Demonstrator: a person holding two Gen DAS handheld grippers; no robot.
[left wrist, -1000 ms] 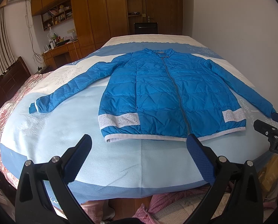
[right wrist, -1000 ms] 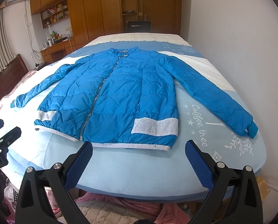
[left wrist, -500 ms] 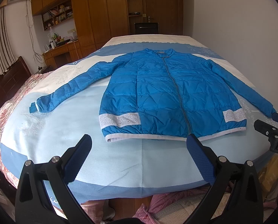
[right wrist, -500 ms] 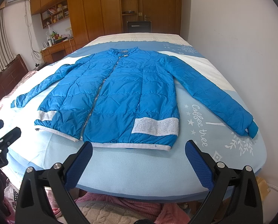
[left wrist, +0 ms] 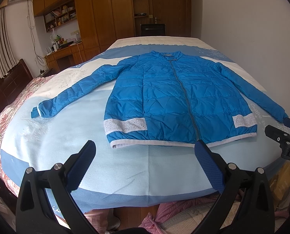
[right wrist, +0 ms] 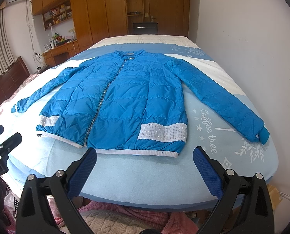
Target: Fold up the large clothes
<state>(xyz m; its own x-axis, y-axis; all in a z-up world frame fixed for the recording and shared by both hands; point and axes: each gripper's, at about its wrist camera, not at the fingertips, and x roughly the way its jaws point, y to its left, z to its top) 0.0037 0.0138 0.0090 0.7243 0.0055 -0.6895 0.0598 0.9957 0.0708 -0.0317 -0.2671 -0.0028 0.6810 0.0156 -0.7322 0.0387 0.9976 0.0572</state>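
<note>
A blue quilted jacket (left wrist: pixel 164 95) lies flat and zipped on the bed, front up, both sleeves spread outward, white hem toward me. It also shows in the right wrist view (right wrist: pixel 125 101). My left gripper (left wrist: pixel 145 156) is open and empty, held off the bed's near edge, just short of the hem. My right gripper (right wrist: pixel 145 161) is open and empty, also in front of the hem, to the right. Each gripper's tip shows at the edge of the other's view.
The bed (left wrist: pixel 125 175) has a light blue blanket. A white wall (right wrist: pixel 252 48) runs along its right side. Wooden wardrobes (left wrist: pixel 105 13) and a desk (left wrist: pixel 63 52) stand at the back left. Pink cloth (right wrist: pixel 135 212) lies on the floor below the bed edge.
</note>
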